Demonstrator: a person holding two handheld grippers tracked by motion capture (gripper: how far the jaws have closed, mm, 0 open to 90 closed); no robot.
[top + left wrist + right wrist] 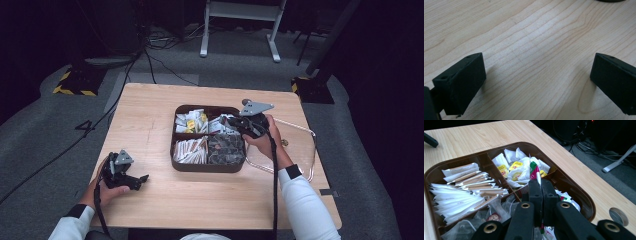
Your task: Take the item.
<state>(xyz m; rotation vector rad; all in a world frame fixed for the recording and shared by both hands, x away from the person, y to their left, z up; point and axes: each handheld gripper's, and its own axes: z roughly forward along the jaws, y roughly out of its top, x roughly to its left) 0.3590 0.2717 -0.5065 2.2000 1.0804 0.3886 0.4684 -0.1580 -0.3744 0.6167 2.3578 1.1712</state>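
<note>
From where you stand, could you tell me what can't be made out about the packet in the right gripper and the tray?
- Packet, right gripper view: the shut right gripper covers its lower part; print too small to read.
- Tray, high view: the hand hides part of its far right compartment.
- Tray, left gripper view: cut off by the top edge.
- Left gripper, high view: too small to judge its gap.

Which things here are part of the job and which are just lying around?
In the job:
right tool, shut on a green and red packet
brown divided tray of sachets

Lying about:
left tool, open over bare table
clear frame beside the tray
</note>
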